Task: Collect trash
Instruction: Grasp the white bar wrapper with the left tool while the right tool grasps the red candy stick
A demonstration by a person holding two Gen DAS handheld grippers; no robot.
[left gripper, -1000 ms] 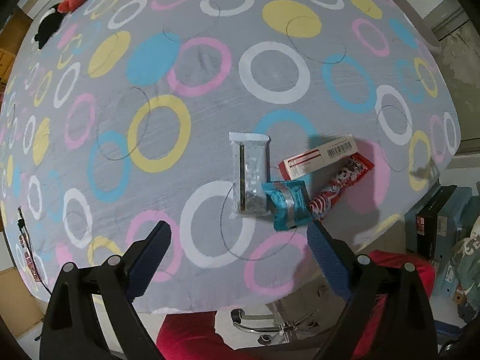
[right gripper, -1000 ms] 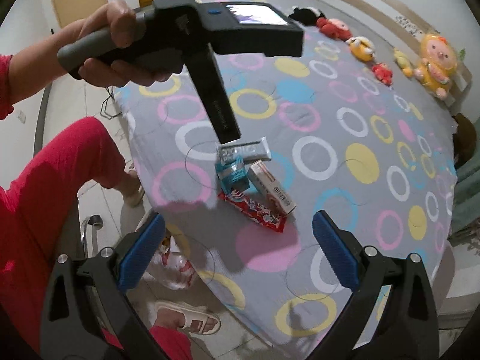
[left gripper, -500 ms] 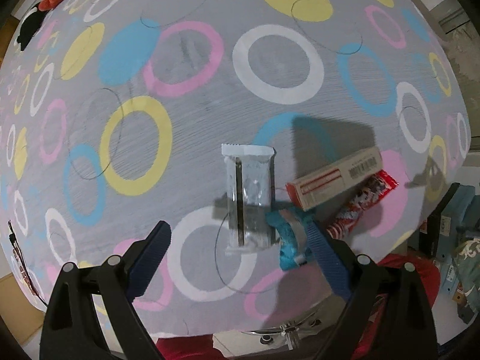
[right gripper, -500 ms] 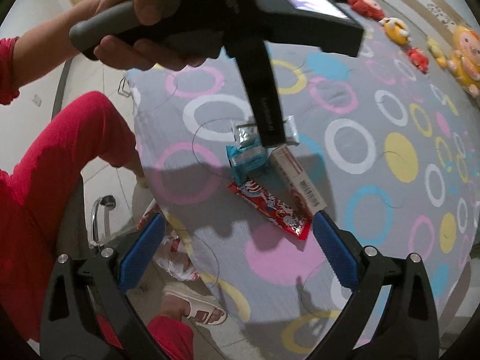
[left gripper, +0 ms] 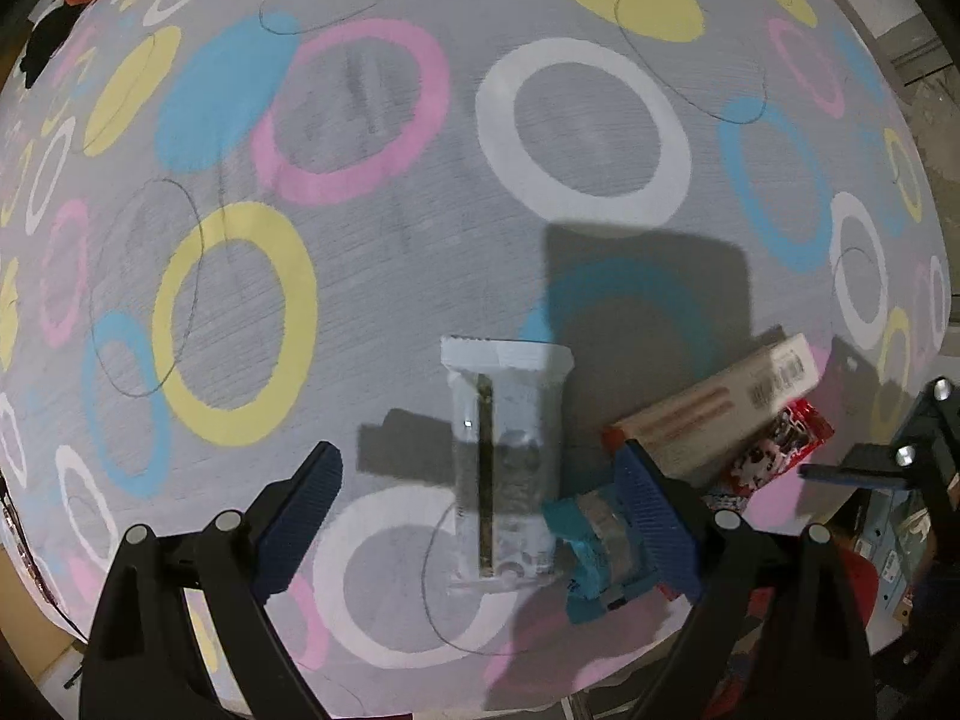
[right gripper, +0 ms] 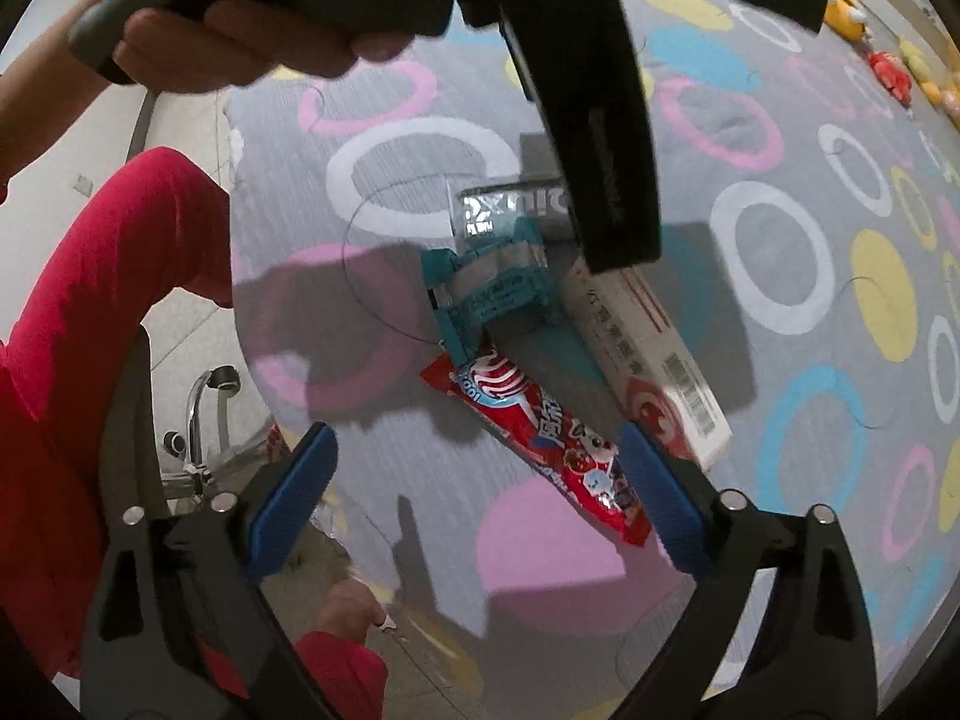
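Several pieces of trash lie together near the edge of a grey bed cover with coloured rings (left gripper: 420, 276). A silver wrapper (left gripper: 504, 468) lies lengthwise between the jaws of my open left gripper (left gripper: 480, 516). A teal wrapper (left gripper: 594, 546) sits by its right finger. A white and red box (left gripper: 720, 414) and a red snack packet (left gripper: 774, 456) lie to the right. In the right wrist view my open right gripper (right gripper: 480, 498) hovers over the red packet (right gripper: 540, 438), with the box (right gripper: 654, 360), the teal wrapper (right gripper: 492, 294) and the silver wrapper (right gripper: 510, 210) beyond. The left tool covers part of them.
Plush toys (right gripper: 888, 66) line the bed's far side. The person's red trousers (right gripper: 90, 330) and a chair base (right gripper: 204, 420) are beside the bed edge, with a plastic bag (right gripper: 324, 516) on the floor below. Boxes (left gripper: 900, 540) stand on the floor at the right.
Both grippers have come down closer to the trash pile. The silver wrapper now lies between the left jaws and the red packet between the right jaws. Nothing has been picked up.
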